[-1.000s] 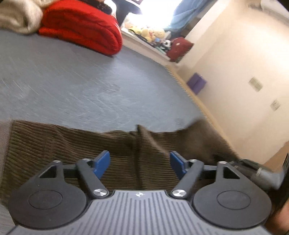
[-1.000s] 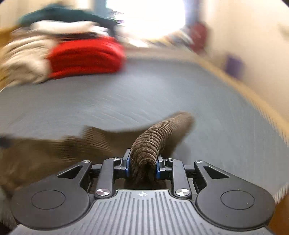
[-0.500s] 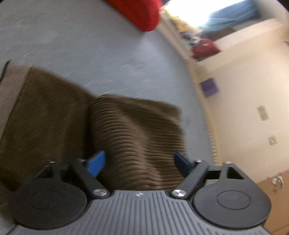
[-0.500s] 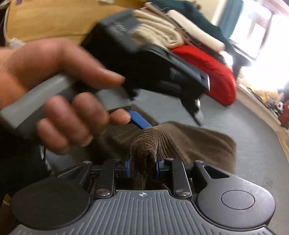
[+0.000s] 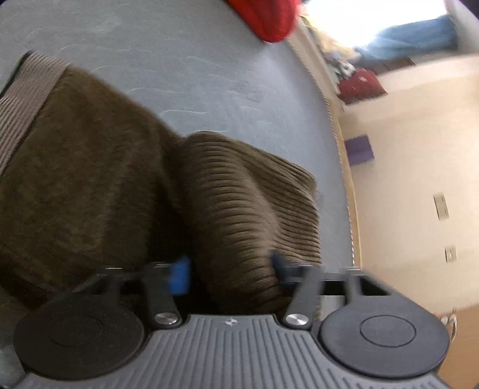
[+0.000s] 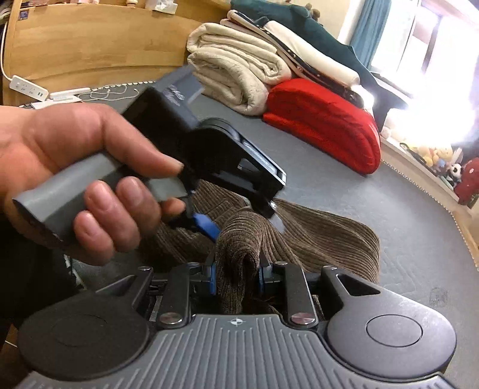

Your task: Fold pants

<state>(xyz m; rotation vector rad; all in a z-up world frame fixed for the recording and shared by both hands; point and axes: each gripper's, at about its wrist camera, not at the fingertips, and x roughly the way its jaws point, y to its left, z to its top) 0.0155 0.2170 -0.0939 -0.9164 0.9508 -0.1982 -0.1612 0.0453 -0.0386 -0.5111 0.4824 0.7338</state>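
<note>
Brown corduroy pants (image 5: 119,185) spread on a grey bed surface (image 5: 179,68), waistband (image 5: 27,98) off to the left in the left wrist view. Partly folded only: one ribbed section (image 5: 254,209) doubled over and bunched toward the cameras, the rest lying flat and blurred.

Right tongs (image 6: 236,276) clenched on a thick fold of the pants, blue pads pressed into the cloth on both sides. Left tongs (image 5: 229,269) closing, a hump of corduroy between the jaws; blurred there, so hard to say whether the pads bite yet. In the right wrist view, left tongs (image 6: 236,223) just beyond the right pair, on the same ridge of fabric, with the person's left hand (image 6: 89,179) wrapped round the grey handle.

Judged from this: early to middle of the fold. Both grips set side by side on one gathered edge, likely ready to carry it across. Left to do: lay that edge over, flatten, fold again to a compact stack.

No containers in sight. Only stacked goods at the far end of the bed: folded red blanket (image 6: 323,125), cream blanket (image 6: 236,68), dark green textile (image 6: 299,21) on top.
</note>
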